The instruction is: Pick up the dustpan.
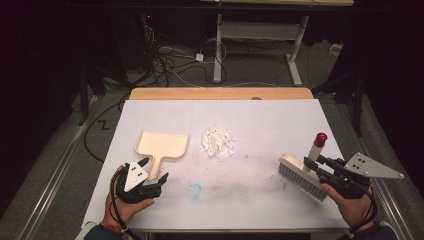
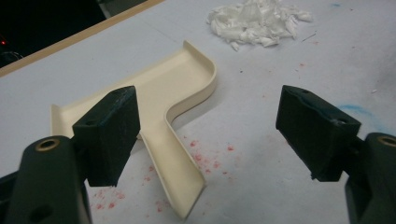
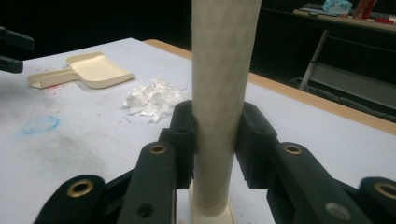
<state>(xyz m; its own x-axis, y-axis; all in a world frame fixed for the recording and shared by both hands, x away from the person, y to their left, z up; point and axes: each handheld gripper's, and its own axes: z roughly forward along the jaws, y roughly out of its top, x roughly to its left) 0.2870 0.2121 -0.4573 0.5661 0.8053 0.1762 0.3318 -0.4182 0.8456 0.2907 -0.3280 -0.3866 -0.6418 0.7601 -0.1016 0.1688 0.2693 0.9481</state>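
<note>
A cream dustpan [image 1: 162, 145] lies flat at the left of the table, its handle toward the person. My left gripper [image 1: 154, 170] stands open with a jaw on each side of that handle, not touching it. In the left gripper view the dustpan [image 2: 159, 91] has its handle nearer the left pad [image 2: 109, 126]. A pile of white scraps [image 1: 218, 141] sits mid-table. At the right, a brush [image 1: 301, 176] rests on its bristles, its cream handle upright with a red tip [image 1: 320, 138]. My right gripper [image 1: 316, 164] is shut on the brush handle [image 3: 219, 88].
A white sheet [image 1: 270, 120] covers the table, with a wooden edge [image 1: 220, 93] at the back. A blue smudge [image 1: 195, 190] and red specks mark the sheet near the front. Beyond the table are a dark floor, cables and a desk frame [image 1: 257, 45].
</note>
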